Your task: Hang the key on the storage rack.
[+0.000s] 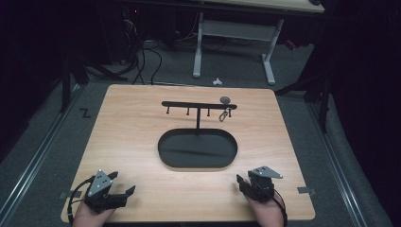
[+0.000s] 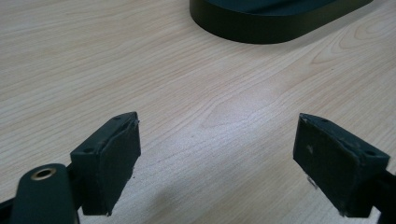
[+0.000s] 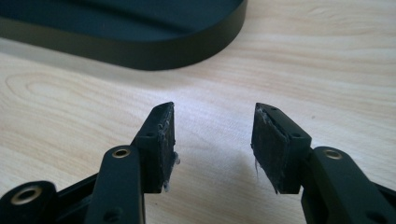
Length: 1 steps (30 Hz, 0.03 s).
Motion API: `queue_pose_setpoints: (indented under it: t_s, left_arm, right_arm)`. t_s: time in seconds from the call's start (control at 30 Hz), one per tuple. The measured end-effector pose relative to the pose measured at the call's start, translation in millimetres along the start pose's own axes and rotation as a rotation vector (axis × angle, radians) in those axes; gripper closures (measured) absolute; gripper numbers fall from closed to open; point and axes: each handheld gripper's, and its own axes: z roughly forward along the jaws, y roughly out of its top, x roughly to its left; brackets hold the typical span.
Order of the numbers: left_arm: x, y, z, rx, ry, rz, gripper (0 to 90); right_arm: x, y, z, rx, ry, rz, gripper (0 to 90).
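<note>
Wooden table (image 1: 132,142) holds a black stand with an oval base (image 1: 197,149) in the middle. A small keychain (image 1: 224,113) hangs from its bar. Near the front edge, the left gripper (image 1: 124,187) and right gripper (image 1: 242,181) rest wide open, holding nothing.

Black oval tray (image 1: 165,146); light woodgrain table (image 1: 127,123).

The black tray (image 2: 280,23) is cut off by the top edge.
</note>
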Motion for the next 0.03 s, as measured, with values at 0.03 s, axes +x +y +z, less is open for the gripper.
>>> queue_pose_setpoints:
  t_s: [0.03]
  left_arm:
    - [0.3, -0.1, -0.1, 0.000, -0.001, 0.001, 15.4]
  right_arm:
    - [-0.2, -0.1, 1.3, 0.007, 0.006, -0.002, 49.8]
